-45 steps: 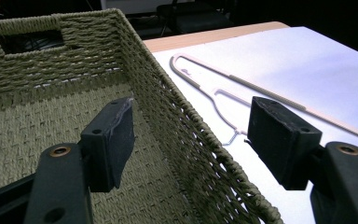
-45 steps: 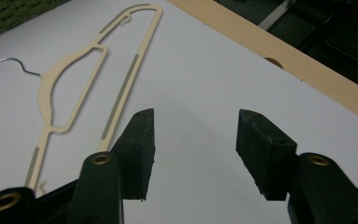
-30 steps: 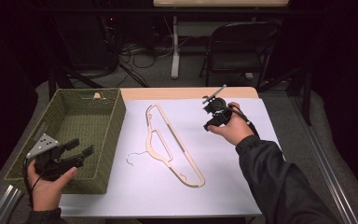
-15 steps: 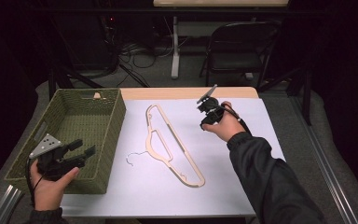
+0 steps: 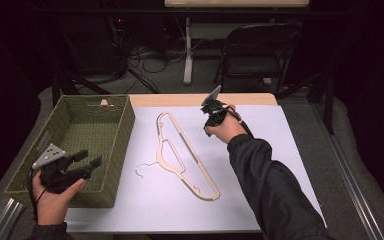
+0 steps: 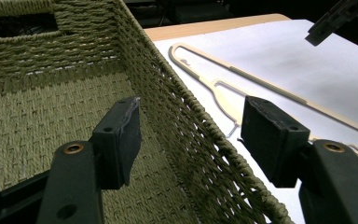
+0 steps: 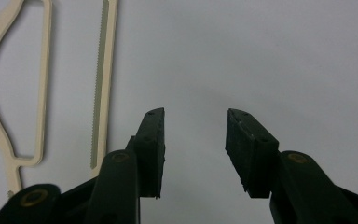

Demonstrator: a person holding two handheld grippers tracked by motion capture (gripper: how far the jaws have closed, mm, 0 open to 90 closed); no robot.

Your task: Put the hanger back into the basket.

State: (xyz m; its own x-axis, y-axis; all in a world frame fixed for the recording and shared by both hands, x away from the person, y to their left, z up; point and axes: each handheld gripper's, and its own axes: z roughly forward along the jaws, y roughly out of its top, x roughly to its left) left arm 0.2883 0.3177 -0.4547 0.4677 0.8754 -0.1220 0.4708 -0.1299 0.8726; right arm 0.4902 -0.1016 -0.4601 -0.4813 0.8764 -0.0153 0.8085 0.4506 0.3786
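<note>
Woven green basket; flat cream hanger on white table; both tongs apart, empty.

Dark room, folding chair behind table, cables on grey floor, white table leg

I am seeing the white table cover lighting evenly from overhead; surroundings are staying dark, close jaws are blurring slightly.

The basket wall blocks the left side; bare white sheet lies open right of the hanger.
</note>
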